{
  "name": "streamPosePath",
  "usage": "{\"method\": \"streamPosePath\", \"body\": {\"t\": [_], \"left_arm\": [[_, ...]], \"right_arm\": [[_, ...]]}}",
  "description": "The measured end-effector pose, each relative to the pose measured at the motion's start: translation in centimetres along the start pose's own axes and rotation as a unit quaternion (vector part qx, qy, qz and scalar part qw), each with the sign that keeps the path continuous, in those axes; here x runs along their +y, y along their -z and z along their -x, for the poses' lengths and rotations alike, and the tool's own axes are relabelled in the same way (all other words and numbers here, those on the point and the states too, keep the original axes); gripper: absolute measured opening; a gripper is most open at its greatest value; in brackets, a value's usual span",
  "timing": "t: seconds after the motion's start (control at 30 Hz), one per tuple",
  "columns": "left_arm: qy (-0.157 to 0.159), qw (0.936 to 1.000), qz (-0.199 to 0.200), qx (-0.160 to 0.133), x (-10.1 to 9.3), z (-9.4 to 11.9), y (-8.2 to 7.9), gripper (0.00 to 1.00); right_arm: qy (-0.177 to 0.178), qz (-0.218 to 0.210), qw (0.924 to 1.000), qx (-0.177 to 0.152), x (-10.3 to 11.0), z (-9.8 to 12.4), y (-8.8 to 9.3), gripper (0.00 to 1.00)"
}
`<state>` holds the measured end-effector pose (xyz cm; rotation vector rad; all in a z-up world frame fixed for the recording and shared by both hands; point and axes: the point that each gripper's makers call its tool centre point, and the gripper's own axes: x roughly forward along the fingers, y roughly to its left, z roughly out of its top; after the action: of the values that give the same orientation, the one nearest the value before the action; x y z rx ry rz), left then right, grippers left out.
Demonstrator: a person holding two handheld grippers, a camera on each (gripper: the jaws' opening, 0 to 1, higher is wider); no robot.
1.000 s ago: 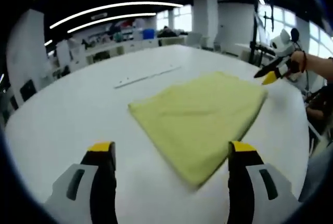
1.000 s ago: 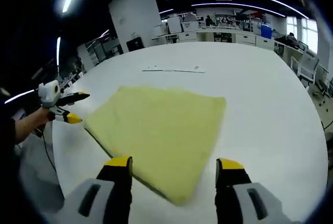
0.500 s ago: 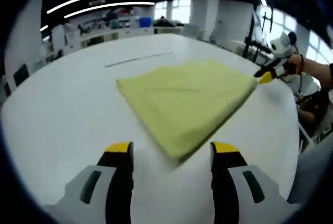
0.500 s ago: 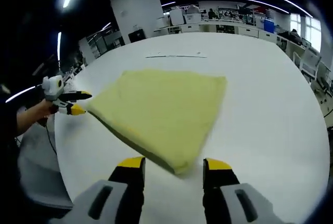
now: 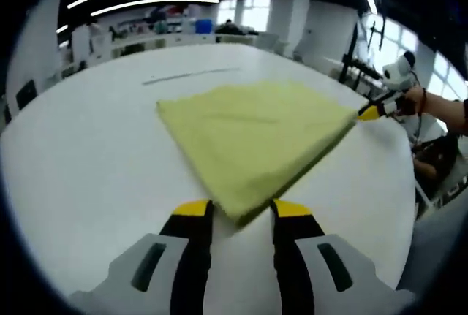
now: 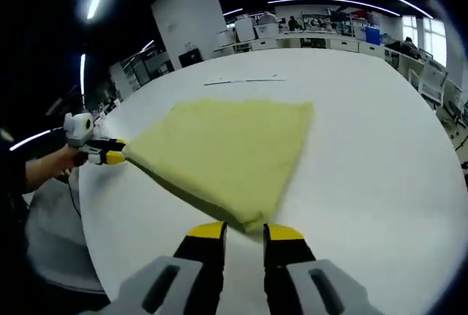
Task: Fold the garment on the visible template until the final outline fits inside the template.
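garment (image 5: pixel 252 132): 1 (yellow, folded) | grippers: 2 | table (image 5: pixel 88 154): 1

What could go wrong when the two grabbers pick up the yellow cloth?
1. The left gripper and right gripper each have only the tip of a corner of the folded yellow cloth between their jaws. They might pinch just the top layer, and the fold could fall open.
2. The left gripper's corner lies close to the edge of the white table, so a tug might slide the cloth off.
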<state>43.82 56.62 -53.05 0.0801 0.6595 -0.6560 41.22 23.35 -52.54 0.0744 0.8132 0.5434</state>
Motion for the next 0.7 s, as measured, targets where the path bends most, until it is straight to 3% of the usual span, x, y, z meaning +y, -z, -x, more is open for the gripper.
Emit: {"method": "streamPosePath", "body": {"t": [0.3, 0.7], "left_arm": [[-0.001, 1.0000, 0.000, 0.008, -0.2, 0.0, 0.2, 0.15], [-0.010, 0.9998, -0.008, 0.015, 0.2, 0.2, 0.2, 0.03]], "right_arm": [[0.005, -0.011, 0.9999, -0.007, -0.5, 0.0, 0.0, 0.00], [0.008, 0.015, 0.9998, -0.002, -0.9, 1.0, 0.0, 0.00]]}}
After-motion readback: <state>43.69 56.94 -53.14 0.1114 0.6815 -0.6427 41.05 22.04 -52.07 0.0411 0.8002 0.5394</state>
